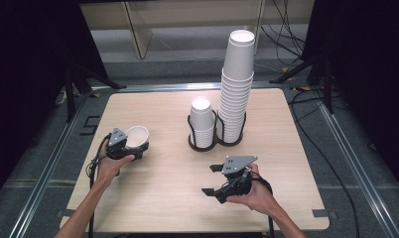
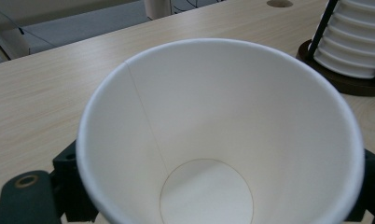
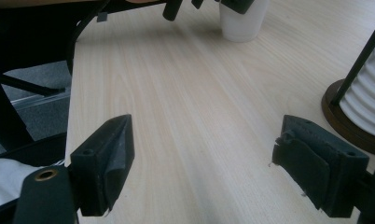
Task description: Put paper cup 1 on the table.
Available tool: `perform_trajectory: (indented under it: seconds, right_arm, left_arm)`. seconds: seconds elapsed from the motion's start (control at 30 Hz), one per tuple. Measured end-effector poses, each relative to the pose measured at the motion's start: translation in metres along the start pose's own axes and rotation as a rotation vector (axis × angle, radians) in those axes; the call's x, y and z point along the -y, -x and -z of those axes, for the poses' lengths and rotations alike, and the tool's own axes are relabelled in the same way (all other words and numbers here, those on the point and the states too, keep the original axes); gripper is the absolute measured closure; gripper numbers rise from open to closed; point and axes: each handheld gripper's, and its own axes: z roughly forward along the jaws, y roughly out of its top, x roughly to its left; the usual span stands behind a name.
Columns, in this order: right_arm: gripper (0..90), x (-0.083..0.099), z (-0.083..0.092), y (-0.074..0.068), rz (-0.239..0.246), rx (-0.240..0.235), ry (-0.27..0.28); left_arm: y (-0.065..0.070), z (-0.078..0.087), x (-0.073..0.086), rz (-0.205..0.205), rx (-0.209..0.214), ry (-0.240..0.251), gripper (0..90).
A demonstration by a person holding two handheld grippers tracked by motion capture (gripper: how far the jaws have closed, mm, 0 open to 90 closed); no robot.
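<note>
A white paper cup [image 1: 137, 135] stands upright at the left of the wooden table, its mouth open upward. My left gripper [image 1: 136, 148] is shut on it, with a black jaw against each side of the wall. In the left gripper view the cup [image 2: 213, 140] is seen from above, empty down to its round bottom. The cup [image 3: 242, 21] stands far off in the right gripper view. My right gripper [image 1: 211, 180] is open near the front right of the table, and its jaws [image 3: 202, 163] stand wide apart over bare wood with nothing between them.
A black wire holder [image 1: 207, 144] at the table's middle carries a short stack of white cups [image 1: 202, 121] and a tall stack [image 1: 236, 84]. The holder's brown base [image 2: 344, 83] lies to the right of the held cup. Cables run on the floor behind the table.
</note>
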Motion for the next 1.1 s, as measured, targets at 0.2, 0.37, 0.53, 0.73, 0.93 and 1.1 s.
perform_trajectory:
  seconds: [0.2, 0.37, 0.53, 0.73, 0.93, 1.1]
  right_arm:
    - [19.8, 0.000, 0.001, 0.000, -0.005, -0.001, -0.001]
    - [19.9, 0.000, 0.001, 0.000, -0.006, -0.004, 0.000]
    - [20.0, 0.001, 0.002, 0.000, -0.008, -0.005, -0.004]
    - [20.0, 0.001, 0.001, 0.000, 0.002, -0.003, -0.005]
    - [20.0, 0.001, 0.001, 0.000, -0.001, -0.005, -0.005]
    - [19.8, 0.001, 0.003, 0.001, -0.018, -0.001, -0.002]
  left_arm:
    - [-0.002, 0.000, 0.004, 0.011, 0.013, 0.003, 13.7]
    - [-0.002, 0.003, 0.008, 0.006, 0.020, -0.011, 14.5]
    - [-0.004, 0.005, 0.012, 0.011, 0.013, -0.038, 14.7]
    - [-0.008, 0.011, 0.018, 0.001, 0.031, -0.038, 14.7]
    - [-0.007, 0.022, 0.021, 0.001, 0.034, -0.042, 14.7]
    - [-0.002, 0.034, 0.022, -0.005, 0.045, -0.041, 14.8]
